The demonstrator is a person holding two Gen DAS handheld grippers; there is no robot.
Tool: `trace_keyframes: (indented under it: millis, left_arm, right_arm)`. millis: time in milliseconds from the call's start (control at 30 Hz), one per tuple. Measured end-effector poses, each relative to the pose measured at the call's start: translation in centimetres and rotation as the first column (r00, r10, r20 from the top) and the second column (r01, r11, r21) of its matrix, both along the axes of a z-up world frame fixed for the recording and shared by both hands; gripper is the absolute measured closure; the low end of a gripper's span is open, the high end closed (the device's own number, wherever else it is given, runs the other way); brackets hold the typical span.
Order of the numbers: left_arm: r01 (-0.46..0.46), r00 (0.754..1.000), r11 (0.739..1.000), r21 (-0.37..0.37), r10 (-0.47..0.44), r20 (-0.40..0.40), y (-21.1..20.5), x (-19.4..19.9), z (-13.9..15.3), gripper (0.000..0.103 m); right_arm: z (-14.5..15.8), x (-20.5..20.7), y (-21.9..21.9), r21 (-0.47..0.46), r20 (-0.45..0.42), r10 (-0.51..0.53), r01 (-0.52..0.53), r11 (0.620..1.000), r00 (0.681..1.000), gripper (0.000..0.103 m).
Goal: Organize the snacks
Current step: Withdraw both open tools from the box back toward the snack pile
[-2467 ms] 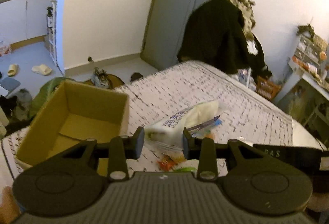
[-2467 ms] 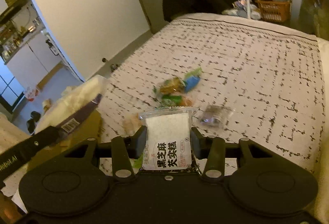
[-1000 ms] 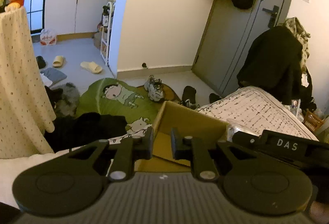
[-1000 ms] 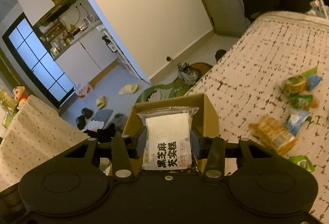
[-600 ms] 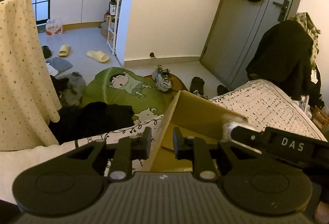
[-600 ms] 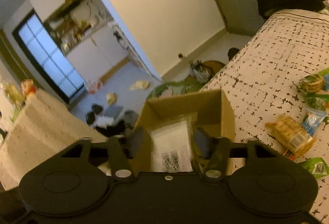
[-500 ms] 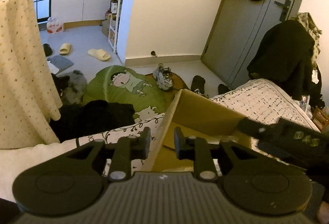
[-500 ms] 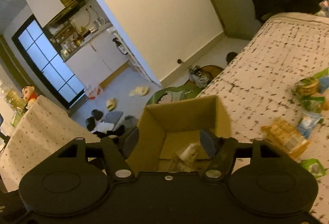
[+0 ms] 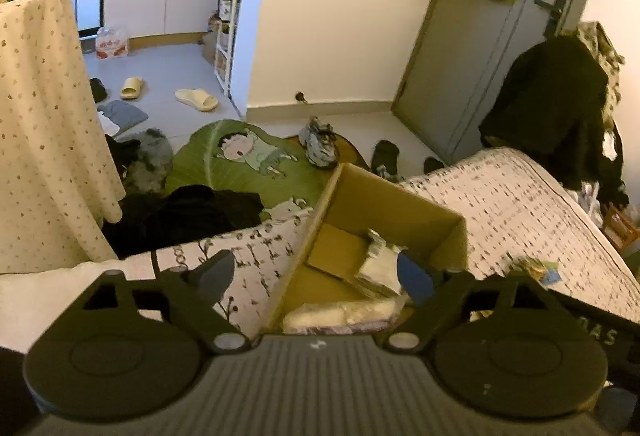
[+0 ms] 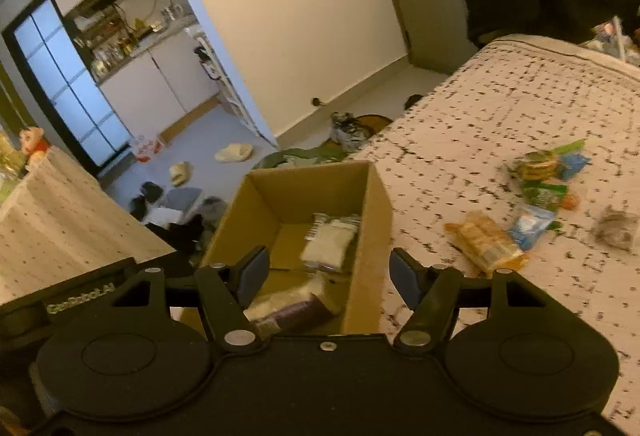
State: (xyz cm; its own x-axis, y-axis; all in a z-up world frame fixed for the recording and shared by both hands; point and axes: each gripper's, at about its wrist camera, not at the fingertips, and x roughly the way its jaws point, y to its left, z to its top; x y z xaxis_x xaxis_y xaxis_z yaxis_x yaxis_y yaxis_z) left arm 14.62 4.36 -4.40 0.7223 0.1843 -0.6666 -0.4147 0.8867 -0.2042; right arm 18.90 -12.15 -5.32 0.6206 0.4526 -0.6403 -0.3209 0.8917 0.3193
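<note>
Both the left gripper (image 9: pixel 314 276) and the right gripper (image 10: pixel 326 272) hung over the cardboard box (image 10: pixel 374 220) on the bed (image 10: pixel 500 108), jaws spread wide and holding nothing. Two snack packets (image 10: pixel 330 242) lay inside the box.

The left gripper (image 9: pixel 316 276) is spread wide, its blue-padded fingers (image 9: pixel 214 274) far apart with nothing held between them. The right gripper (image 10: pixel 328 272) is likewise parted wide and holds nothing, its fingers (image 10: pixel 402 278) angled outward. Both point forward and slightly downward, side by side.
</note>
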Motion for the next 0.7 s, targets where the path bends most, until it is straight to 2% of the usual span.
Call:
trace_keyframes:
  millis: [100, 167, 267, 367, 467, 700]
  left_arm:
    - [0.014, 1.000, 1.000, -0.006, -0.014, -0.020, -0.6, -0.2, 0.2, 0.015]
    - [0.020, 0.999, 1.000, 0.007, -0.019, -0.026, -1.0, -0.4, 0.4, 0.015]
    - [0.032, 0.999, 0.999, 0.002, -0.032, -0.033, -1.4, -0.6, 0.7, 0.015]
    - [0.042, 0.999, 0.999, 0.009, -0.042, -0.027, -1.8, -1.0, 1.2, 0.011]
    - [0.054, 0.998, 0.998, 0.022, -0.053, -0.016, -2.4, -1.4, 1.7, 0.000]
    - [0.088, 0.996, 0.996, -0.005, -0.088, 0.017, -3.6, -2.1, 2.2, 0.000]
  right_arm:
    - [0.5, -0.5, -0.5, -0.029, 0.019, -0.002, 0.002, 1.000, 1.000, 0.028]
    - [1.1, -1.0, -0.8, -0.062, 0.047, -0.006, 0.009, 0.998, 0.999, 0.018]
    - [1.9, -1.4, -1.5, -0.096, 0.079, -0.017, 0.025, 0.995, 0.997, 0.012]
    - [2.2, -1.7, -2.3, -0.137, 0.099, -0.031, 0.045, 0.990, 0.995, 0.007]
    - [2.1, -2.3, -3.2, -0.174, 0.117, -0.033, 0.053, 0.983, 0.993, 0.003]
    - [1.6, -3.9, -6.2, -0.200, 0.103, -0.069, 0.089, 0.976, 0.992, 0.000]
